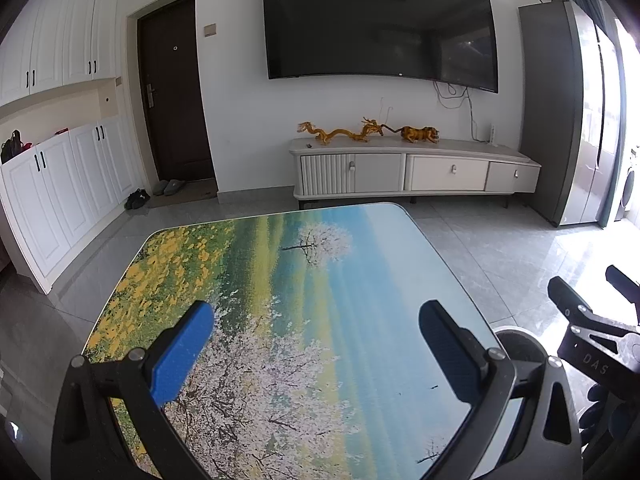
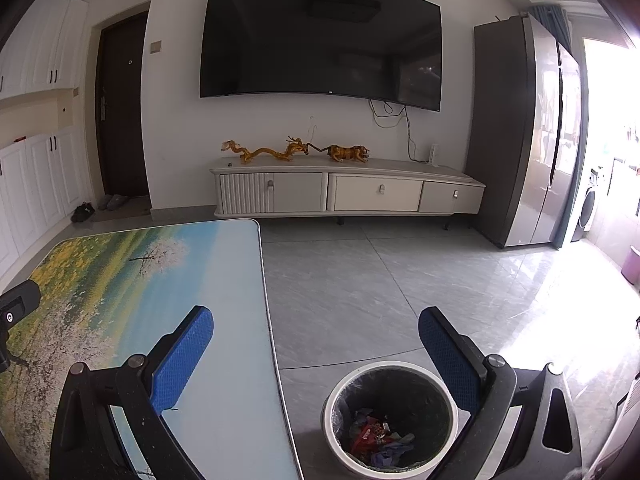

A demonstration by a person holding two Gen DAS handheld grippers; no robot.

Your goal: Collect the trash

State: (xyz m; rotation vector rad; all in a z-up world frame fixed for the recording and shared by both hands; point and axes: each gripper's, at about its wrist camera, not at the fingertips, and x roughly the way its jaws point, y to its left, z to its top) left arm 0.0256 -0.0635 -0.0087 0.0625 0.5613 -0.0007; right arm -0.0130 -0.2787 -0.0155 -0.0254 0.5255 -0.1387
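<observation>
"DAS" lettering on right gripper (image 1: 592, 332)

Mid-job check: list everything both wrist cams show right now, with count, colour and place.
Table: one, printed blossom landscape, under both grippers; no trash visible on it.
Trash bin: one, white with black liner, on the floor right of the table.
Wrappers: several, red and bluish, inside the bin.
TV: one, black, on the wall.
TV cabinet: one, cream, below the TV.
Figurines: two, golden, on the cabinet.
Fridge: one, grey, right.
Door: one, dark brown, left.
Cupboards: white, far left.
Left gripper: open, empty.
Right gripper: open, empty.
</observation>
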